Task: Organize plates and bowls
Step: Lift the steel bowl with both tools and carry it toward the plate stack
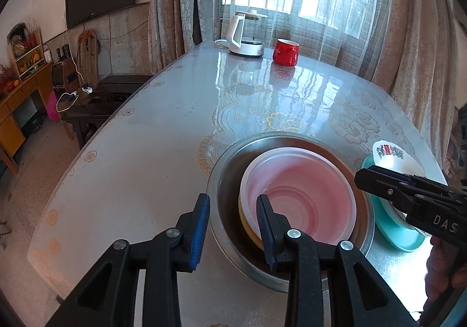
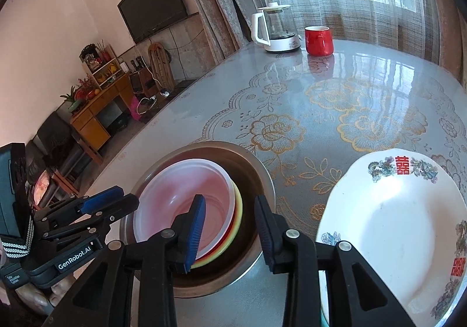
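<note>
Tongs of the left hand point(image 1: 233, 227) stand apart in the left wrist view, clamped on nothing: one blue pad hangs outside the near-left rim of the steel basin point(image 1: 221, 190), the other over the inside of the pink bowl point(image 1: 303, 195). That pink bowl sits nested in the basin, with a yellow rim of another dish just showing beneath it. To the right, the right tongs point(image 1: 376, 178) reach in from the side above a teal plate point(image 1: 405, 239) that lies on the tabletop point(image 1: 146, 166) just beside the basin; a white plate point(image 1: 388, 155) with red characters rests on the teal one. From this angle I cannot tell how the right pair stands. At the far end of the tabletop a white kettle point(image 1: 246, 35) and a red mug point(image 1: 285, 52) stand near each other.

Right wrist view: the right tongs point(image 2: 229, 227) are apart and empty, one pad over the pink bowl point(image 2: 181, 198), the other past the basin's point(image 2: 262, 178) right rim. The white plate point(image 2: 394, 219) lies close on the right, its dragon pattern and red characters clear. Left tongs point(image 2: 102, 201) show at the left edge. Kettle point(image 2: 275, 28) and mug point(image 2: 318, 40) stand at the back.
</note>
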Motion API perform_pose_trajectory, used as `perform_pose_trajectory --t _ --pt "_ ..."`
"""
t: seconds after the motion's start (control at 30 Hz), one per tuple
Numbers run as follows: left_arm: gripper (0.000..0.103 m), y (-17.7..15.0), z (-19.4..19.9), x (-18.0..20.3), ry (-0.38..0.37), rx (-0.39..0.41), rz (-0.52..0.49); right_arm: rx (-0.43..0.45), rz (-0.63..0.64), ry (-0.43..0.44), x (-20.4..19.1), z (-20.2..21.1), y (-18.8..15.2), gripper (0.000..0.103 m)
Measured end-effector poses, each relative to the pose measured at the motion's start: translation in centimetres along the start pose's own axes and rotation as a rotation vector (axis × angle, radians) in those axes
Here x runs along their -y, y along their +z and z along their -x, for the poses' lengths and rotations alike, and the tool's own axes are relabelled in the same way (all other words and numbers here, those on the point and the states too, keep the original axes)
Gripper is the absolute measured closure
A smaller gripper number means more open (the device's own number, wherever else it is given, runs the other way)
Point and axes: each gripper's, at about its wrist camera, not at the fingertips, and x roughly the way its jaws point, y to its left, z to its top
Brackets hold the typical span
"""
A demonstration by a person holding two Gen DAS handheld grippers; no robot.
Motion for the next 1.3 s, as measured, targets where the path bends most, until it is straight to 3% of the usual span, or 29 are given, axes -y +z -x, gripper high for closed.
perform_pose_trajectory --t 0.57,1.3 --pt "0.069 0.2 -0.3 -4.4 0.004 -0.005 0.091 -0.069 0.003 -0.029 1.3 0.3 -1.8 0.068" --pt "0.069 1.4 -3.1 -3.8 -0.088 -0.063 -0.014 -0.124 0.057 -0.122 0.3 -2.0 -1.9 0.068"
